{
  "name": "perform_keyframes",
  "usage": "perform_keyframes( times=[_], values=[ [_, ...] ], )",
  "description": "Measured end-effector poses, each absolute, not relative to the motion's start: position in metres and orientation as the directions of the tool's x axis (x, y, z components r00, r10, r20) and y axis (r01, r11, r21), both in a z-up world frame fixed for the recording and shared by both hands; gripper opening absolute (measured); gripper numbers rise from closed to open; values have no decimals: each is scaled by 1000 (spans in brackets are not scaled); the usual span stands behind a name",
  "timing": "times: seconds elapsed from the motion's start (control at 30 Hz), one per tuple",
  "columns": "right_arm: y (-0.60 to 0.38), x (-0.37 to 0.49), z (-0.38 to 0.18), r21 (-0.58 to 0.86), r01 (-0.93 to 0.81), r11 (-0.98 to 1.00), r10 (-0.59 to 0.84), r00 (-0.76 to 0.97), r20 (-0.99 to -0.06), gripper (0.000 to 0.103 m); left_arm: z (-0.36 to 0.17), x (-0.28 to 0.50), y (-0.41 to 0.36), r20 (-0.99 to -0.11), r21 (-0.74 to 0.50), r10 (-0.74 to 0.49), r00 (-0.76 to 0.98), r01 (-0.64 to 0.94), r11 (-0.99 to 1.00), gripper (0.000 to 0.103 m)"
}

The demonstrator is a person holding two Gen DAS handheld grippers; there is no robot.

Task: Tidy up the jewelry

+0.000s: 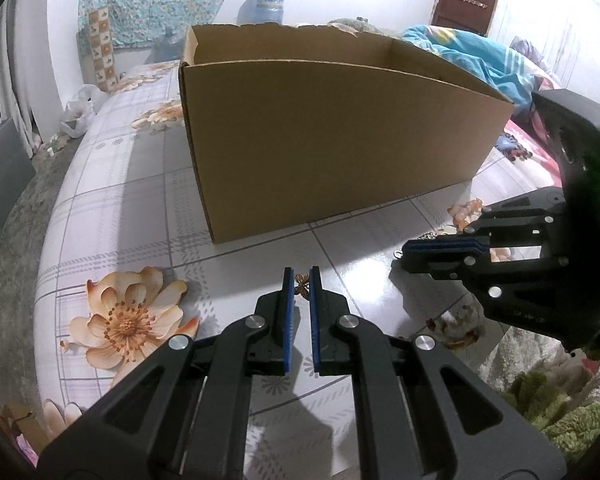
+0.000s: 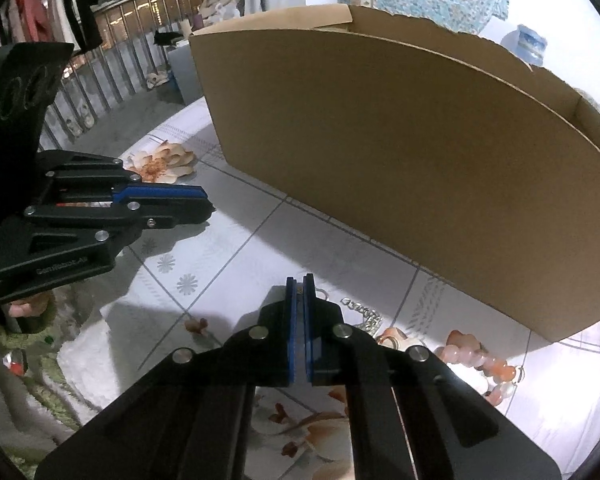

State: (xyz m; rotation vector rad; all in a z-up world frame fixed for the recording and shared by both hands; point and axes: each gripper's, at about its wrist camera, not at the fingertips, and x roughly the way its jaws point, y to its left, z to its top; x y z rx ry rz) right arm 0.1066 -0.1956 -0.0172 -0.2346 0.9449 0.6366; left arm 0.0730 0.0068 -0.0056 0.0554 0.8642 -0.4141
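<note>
Right wrist view: the right tool (image 2: 299, 286) is clamped on a small metal piece at the end of a silver chain (image 2: 362, 312) lying on the floral worktop (image 2: 228, 248), beside an orange bead bracelet (image 2: 480, 356). The left tool (image 1: 301, 276) (embossed lettering unreadable) pinches a small bronze butterfly charm (image 1: 301, 283) before the open brown cardboard box (image 1: 320, 132).

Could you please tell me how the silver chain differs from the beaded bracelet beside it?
The silver chain is fine metal links; the beaded bracelet is chunky pink-orange beads. The chain leads to the shut right gripper, which may pinch its end; the bracelet lies untouched. Both rest on the floral cloth before the cardboard box.
</note>
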Motion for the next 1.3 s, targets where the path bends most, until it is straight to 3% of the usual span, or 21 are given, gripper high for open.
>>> perform_keyframes(
  times=[0.27, 0.4, 0.73, 0.83, 1.0, 1.07, 1.3],
  values=[
    [-196, 96, -8, 100, -618, 780, 426, 406, -808, 5, -4, 73, 10, -744, -123, -334, 578, 373, 920, 6],
    [-197, 103, -10, 64, -604, 795, 388, 425, -818, 29, -5, 73, 11, -746, -125, -334, 576, 372, 920, 6],
    [-196, 111, -20, 51, -576, 816, 349, 421, -837, 28, -7, 74, 15, -750, -133, -333, 571, 363, 922, 6],
    [-195, 111, -19, 58, -582, 811, 355, 410, -840, 16, -8, 75, 15, -751, -133, -333, 571, 363, 922, 6],
    [-194, 113, -20, 76, -577, 813, 367, 408, -836, 14, -8, 75, 15, -748, -135, -334, 574, 360, 923, 6],
    [-193, 114, -20, 89, -580, 810, 378, 400, -835, 6, -8, 74, 16, -749, -134, -333, 574, 361, 923, 6],
    [-193, 114, -20, 113, -582, 805, 396, 387, -832, 5, -8, 74, 17, -747, -134, -333, 576, 360, 923, 6]
  ],
)
